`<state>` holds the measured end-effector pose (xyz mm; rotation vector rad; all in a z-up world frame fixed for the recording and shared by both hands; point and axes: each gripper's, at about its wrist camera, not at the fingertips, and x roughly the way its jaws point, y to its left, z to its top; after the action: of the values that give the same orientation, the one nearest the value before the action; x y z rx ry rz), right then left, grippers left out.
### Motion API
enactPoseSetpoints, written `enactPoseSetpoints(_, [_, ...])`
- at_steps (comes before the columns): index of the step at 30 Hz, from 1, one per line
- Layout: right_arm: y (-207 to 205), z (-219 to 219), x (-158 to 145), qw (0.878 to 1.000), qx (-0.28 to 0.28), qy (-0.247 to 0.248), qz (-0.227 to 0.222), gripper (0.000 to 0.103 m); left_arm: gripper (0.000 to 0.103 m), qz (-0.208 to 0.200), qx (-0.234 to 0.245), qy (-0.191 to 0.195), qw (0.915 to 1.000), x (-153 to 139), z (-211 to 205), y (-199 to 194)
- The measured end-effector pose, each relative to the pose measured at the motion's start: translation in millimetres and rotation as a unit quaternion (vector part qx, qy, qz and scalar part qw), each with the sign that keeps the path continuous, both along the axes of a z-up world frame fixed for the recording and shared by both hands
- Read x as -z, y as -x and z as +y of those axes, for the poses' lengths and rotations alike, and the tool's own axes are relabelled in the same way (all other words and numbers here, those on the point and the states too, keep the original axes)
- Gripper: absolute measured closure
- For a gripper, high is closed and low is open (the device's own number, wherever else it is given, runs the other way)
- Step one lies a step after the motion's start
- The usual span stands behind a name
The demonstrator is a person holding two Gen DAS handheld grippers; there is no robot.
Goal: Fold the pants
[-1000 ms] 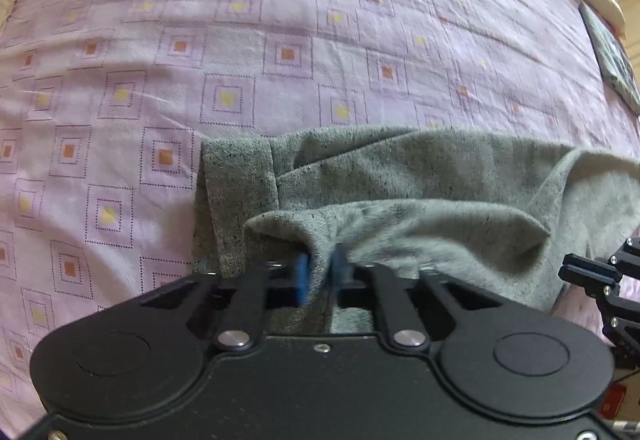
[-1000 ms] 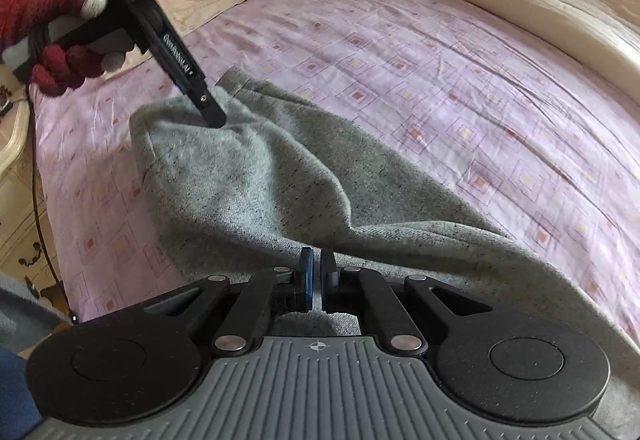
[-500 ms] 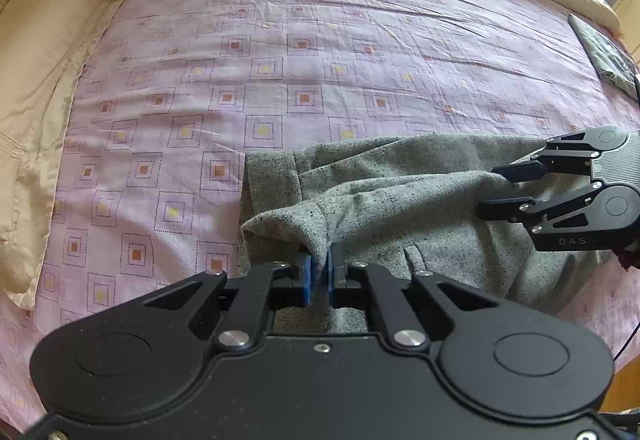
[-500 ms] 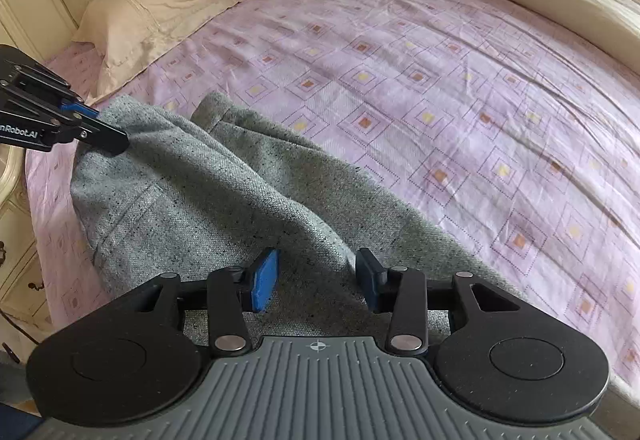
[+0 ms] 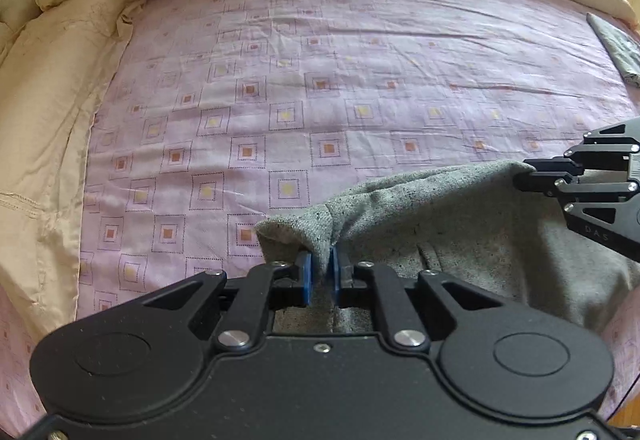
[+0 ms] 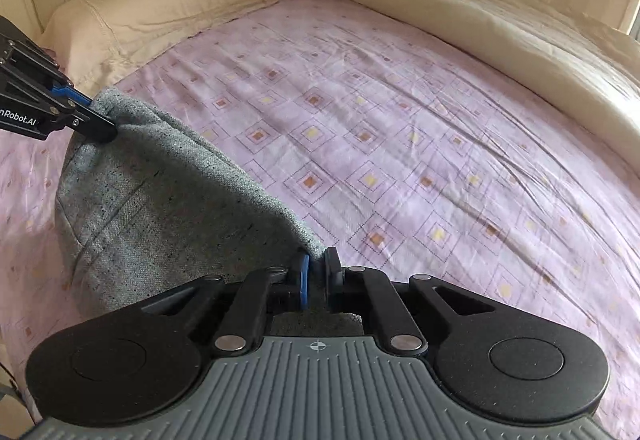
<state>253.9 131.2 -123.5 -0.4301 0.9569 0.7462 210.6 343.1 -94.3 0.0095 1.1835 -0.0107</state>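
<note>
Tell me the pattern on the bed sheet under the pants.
The bed sheet is pale lilac with nested dotted squares, centres orange or yellow. It shows best in the left wrist view.

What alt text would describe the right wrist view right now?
The right gripper is shut on an edge of the grey pants, while the left gripper pinches another edge, lifting them over a pink patterned bedsheet; a cream pillow lies beyond.
</note>
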Motion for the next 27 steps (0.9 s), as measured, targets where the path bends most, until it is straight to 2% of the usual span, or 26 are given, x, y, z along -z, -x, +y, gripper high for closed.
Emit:
enactPoseSetpoints(2, [-10.2, 6.4, 17.3, 1.000, 0.012, 0.013, 0.014, 0.095, 0.082, 0.024, -0.014, -0.002, 0.9996, 20.9, 6.1, -17.4])
enactPoseSetpoints(4, [-18.3, 10.2, 31.6, 0.999, 0.026, 0.025, 0.027, 0.094, 0.073, 0.072, -0.016, -0.004, 0.9973, 45.2, 11.7, -33.3])
enactPoseSetpoints(6, [-25.0, 10.1, 42.4, 0.998, 0.044, 0.026, 0.047, 0.083, 0.058, 0.106, -0.017, -0.018, 0.9940, 61.9, 15.8, -42.8])
enactPoseSetpoints(7, [-27.1, 7.6, 42.7, 0.997, 0.056, 0.021, 0.051, 0.079, 0.056, 0.113, -0.019, -0.023, 0.9932, 63.4, 17.7, -45.0])
enactPoseSetpoints(8, [-29.8, 3.7, 40.2, 0.996, 0.070, 0.016, 0.054, 0.069, 0.053, 0.116, -0.020, -0.027, 0.9926, 60.9, 18.6, -46.1])
enactPoseSetpoints(9, [-31.8, -2.3, 36.0, 0.995, 0.084, 0.008, 0.060, 0.065, 0.054, 0.115, -0.022, -0.035, 0.9925, 54.7, 18.3, -46.2])
enactPoseSetpoints(13, [-28.0, -41.2, 5.2, 0.986, 0.156, -0.045, 0.045, 0.065, 0.056, 0.066, -0.013, -0.140, 0.9879, 21.3, 11.2, -37.5])
enactPoseSetpoints(14, [-25.1, -55.0, -3.7, 0.982, 0.176, -0.060, 0.043, 0.065, 0.056, 0.056, -0.016, -0.146, 0.9876, 12.8, 12.5, -36.6])
enactPoseSetpoints(18, [2.1, -102.1, -28.5, 0.964, 0.241, -0.101, 0.047, 0.065, 0.056, 0.030, -0.025, -0.099, 0.9943, -19.3, 1.2, -30.1])
enactPoseSetpoints(20, [24.6, -122.4, -34.6, 0.957, 0.267, -0.106, 0.050, 0.065, 0.057, 0.027, 0.012, -0.073, 0.9969, -25.6, -25.0, -25.6])
enactPoseSetpoints(22, [49.2, -138.7, -34.9, 0.948, 0.291, -0.109, 0.062, 0.065, 0.057, 0.034, 0.064, -0.061, 0.9955, -21.8, -60.9, -22.2])
enactPoseSetpoints(27, [113.0, -161.6, -16.3, 0.931, 0.333, -0.098, 0.114, 0.065, 0.056, 0.075, 0.163, -0.022, 0.9835, 7.8, -136.9, -16.6])
